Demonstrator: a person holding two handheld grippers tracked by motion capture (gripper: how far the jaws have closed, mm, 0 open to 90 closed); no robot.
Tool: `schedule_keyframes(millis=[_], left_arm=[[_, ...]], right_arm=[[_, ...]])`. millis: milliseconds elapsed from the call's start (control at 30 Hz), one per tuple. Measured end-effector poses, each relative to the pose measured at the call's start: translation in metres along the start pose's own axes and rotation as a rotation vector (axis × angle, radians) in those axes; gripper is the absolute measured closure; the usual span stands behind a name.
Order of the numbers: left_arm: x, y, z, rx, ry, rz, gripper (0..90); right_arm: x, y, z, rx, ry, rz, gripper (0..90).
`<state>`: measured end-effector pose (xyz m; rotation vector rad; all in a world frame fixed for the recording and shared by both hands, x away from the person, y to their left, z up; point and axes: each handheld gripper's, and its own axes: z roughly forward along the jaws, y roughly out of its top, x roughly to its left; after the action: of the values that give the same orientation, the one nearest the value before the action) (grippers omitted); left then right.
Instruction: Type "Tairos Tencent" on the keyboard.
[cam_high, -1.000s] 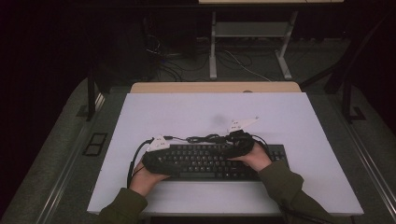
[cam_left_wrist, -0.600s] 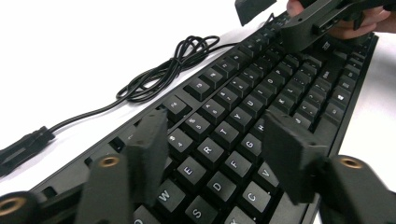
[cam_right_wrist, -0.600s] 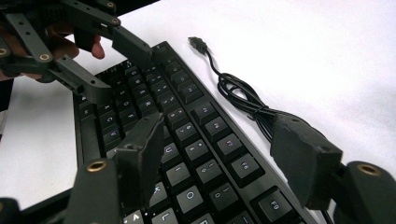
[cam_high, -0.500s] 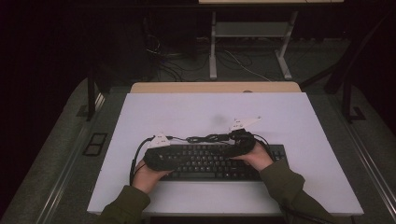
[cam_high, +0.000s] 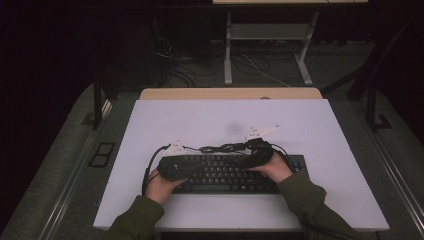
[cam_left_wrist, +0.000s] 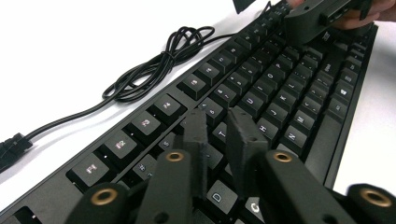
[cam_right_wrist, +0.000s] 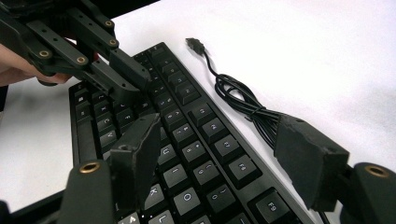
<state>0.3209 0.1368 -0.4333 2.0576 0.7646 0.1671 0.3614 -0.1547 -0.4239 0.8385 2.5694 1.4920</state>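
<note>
Black keyboard (cam_high: 235, 172) lying lengthwise across lower centre of the white table (cam_high: 320, 130). Left gripper (cam_left_wrist: 219, 135) nearest its left end, jaws just closed almost together over the keys, apparently pinching nothing. Right gripper (cam_right_wrist: 224, 154) gaping wide above the number row.

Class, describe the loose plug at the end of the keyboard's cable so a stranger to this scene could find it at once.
Start at the white table and find the black keyboard on it. Along the keyboard's far edge lies its black cable, gathered in a loose bundle of loops. From that bundle a single strand runs out to the plug, a small flat black connector lying alone on bare white tabletop, plugged into nothing.
</note>
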Motion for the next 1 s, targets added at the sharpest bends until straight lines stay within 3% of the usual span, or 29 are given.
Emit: schedule_keyframes(millis=[267,1000], left_arm=[[0.0010,0.0019,0.0018,0.021,-0.001,-0.008,88.6],[0.0018,0.0003,0.0081,0.049,-0.005,-0.008,88.7]], right_arm=[[0.0006,0.0003,-0.0003,0.000,-0.001,0.002,31.1],[0.0005,0.0003,-0.0003,0.000,-0.003,0.000,31.2]])
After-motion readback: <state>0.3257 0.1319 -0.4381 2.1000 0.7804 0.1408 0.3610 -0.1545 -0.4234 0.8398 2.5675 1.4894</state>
